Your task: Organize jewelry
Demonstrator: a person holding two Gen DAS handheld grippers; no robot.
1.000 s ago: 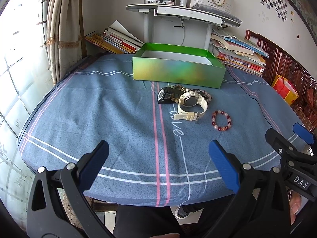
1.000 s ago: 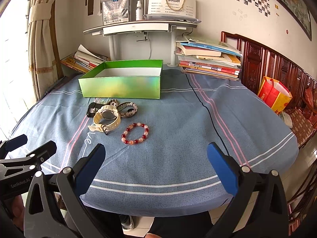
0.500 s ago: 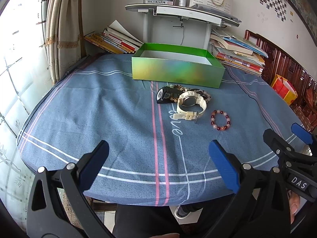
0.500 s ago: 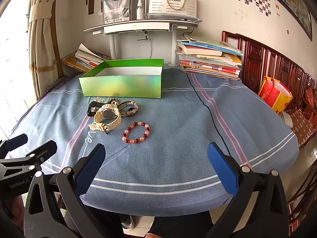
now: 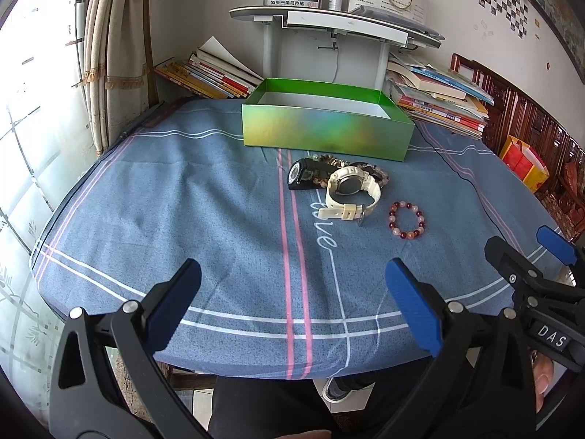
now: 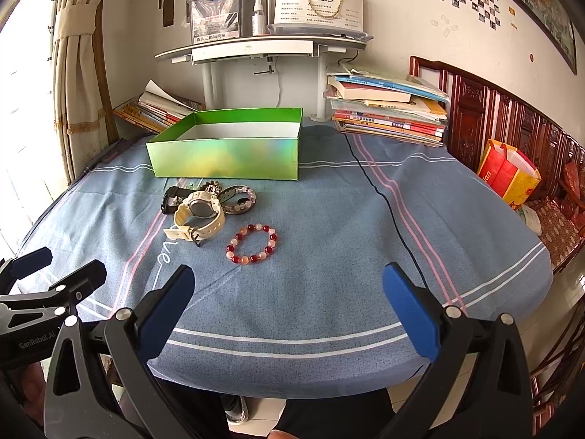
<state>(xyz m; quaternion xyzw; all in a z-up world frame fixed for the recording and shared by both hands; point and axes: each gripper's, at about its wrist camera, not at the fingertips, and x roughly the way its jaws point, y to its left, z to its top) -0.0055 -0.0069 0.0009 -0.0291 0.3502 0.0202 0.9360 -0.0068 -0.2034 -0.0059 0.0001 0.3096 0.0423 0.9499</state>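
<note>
Here, round glossy bead bracelet [image 6: 252,243] on woven cloth [image 6: 329,219].

Box [image 5: 325,135]: green, shiny, open, empty, far centre.
White watch [image 5: 349,194]: face up, strap closed, near the box.
Black watch [image 5: 298,175]: left of the white watch, touching the pile.
Bead bracelet [image 5: 406,221]: red and pale beads, flat, apart, nearest right.

Cloth-covered table [image 5: 182,201] — green box [image 5: 325,135], watches [image 5: 347,190], bead bracelet [image 5: 406,219].
</note>
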